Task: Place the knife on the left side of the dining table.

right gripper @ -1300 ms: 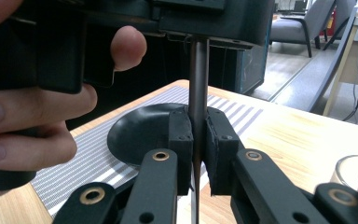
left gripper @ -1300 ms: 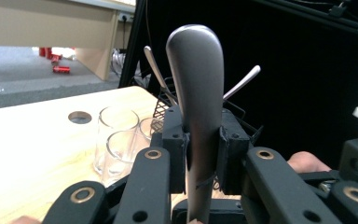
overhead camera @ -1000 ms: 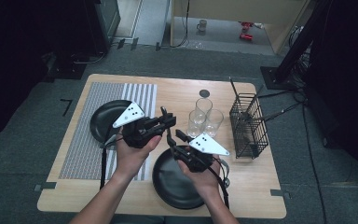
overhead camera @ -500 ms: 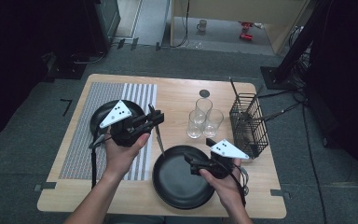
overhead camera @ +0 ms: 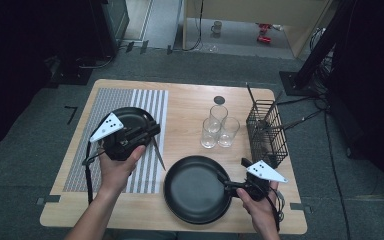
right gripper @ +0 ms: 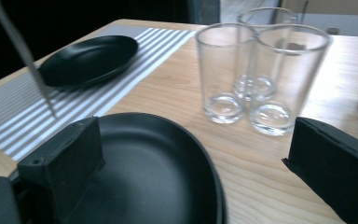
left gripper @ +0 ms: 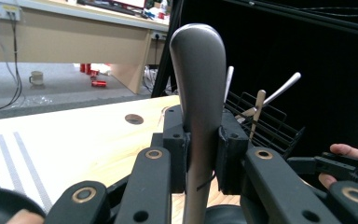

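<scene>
My left gripper (overhead camera: 151, 131) hovers over the striped mat, shut on a metal knife (overhead camera: 158, 153) whose blade hangs down toward the mat. In the left gripper view the pads (left gripper: 229, 154) clamp the knife's rounded handle (left gripper: 198, 70), which stands upright. My right gripper (overhead camera: 228, 187) sits at the right rim of the large black plate (overhead camera: 195, 187) near the table's front. Its jaws have just been opening and stand wide, with the plate's rim (right gripper: 216, 186) low between them and untouched. The knife blade (right gripper: 23, 51) shows at the left of the right gripper view.
A smaller black plate (overhead camera: 130, 117) lies on the striped mat (overhead camera: 130, 100). Three empty glasses (overhead camera: 219, 125) stand mid-table, close beyond the large plate. A black wire basket (overhead camera: 266, 132) with several utensils stands at the right edge. A small dark disc (overhead camera: 219, 99) lies behind the glasses.
My right gripper moved from above the large plate to its right rim, sank, and its jaws opened. My left gripper carried the knife leftward over the mat.
</scene>
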Action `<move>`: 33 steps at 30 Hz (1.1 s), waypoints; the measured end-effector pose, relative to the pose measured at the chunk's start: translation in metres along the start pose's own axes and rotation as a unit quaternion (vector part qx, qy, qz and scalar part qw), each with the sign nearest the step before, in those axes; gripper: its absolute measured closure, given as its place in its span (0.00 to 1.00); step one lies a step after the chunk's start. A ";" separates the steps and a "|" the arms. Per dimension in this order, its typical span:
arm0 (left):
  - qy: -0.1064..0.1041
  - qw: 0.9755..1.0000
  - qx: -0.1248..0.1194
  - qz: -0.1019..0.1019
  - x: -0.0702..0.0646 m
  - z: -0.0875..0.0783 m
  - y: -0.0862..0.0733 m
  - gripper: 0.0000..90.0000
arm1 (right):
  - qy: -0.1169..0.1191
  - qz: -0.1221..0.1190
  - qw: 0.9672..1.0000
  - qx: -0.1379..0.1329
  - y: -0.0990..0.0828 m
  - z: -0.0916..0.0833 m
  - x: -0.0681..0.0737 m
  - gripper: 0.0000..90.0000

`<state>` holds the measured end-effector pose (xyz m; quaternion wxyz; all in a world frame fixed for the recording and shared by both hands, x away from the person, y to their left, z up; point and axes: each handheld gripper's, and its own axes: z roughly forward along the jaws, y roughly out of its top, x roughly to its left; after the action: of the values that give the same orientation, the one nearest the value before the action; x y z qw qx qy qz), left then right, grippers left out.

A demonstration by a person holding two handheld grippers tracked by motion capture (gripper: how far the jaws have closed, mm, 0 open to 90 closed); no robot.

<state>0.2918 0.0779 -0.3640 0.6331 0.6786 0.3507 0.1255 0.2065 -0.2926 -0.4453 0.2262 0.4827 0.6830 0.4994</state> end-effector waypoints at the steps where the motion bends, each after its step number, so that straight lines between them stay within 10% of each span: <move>1: 0.003 1.000 -0.001 -0.003 0.001 -0.001 -0.001 0.87 | -0.006 0.000 1.000 -0.001 -0.001 -0.001 -0.002 0.04; 17: 0.028 0.999 -0.011 -0.022 0.025 -0.023 -0.022 0.87 | -0.054 0.016 0.998 0.012 -0.033 -0.017 -0.035 0.04; 33: 0.031 0.999 -0.020 -0.037 0.033 -0.016 -0.029 0.87 | -0.123 0.046 0.990 0.052 -0.065 -0.025 -0.074 0.04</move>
<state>0.2966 0.1092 -0.3977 0.6393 0.6486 0.3921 0.1299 0.1904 -0.3719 -0.5067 0.2596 0.5824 0.6521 0.4101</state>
